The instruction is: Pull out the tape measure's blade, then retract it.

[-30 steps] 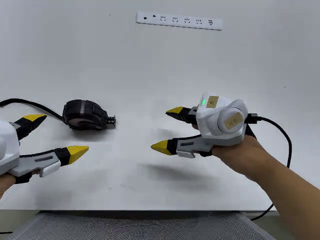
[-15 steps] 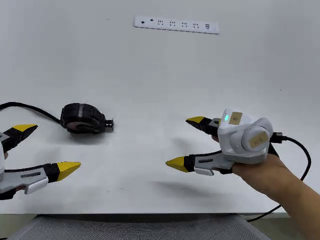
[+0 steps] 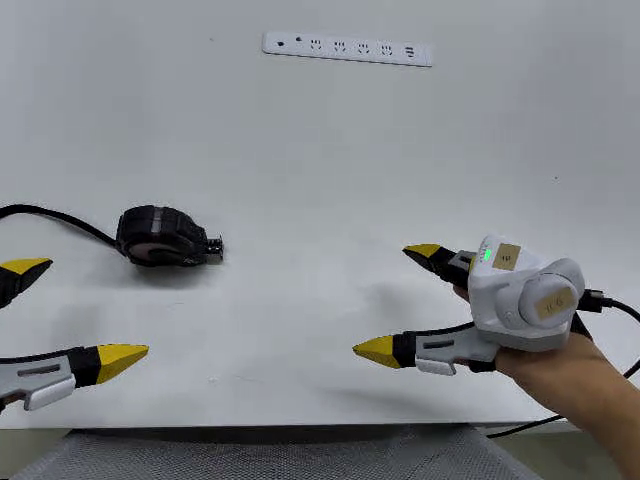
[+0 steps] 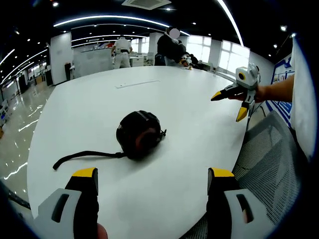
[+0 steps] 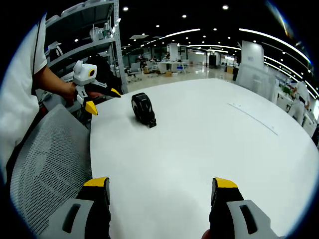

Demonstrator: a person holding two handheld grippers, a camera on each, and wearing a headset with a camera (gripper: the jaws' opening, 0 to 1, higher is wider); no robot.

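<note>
Saw the black tape measure lying on the white bench, left of centre, blade wound in, black strap trailing off to the left. Found the left tool near it, spread wide, gripping nothing. Found the right tool well apart to the right, likewise wide and empty. Noted a power strip at the bench's far side.

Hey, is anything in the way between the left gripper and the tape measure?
Nothing visible. Only bare table lies between the open left gripper and the tape measure; its black strap trails off to one side.
</note>
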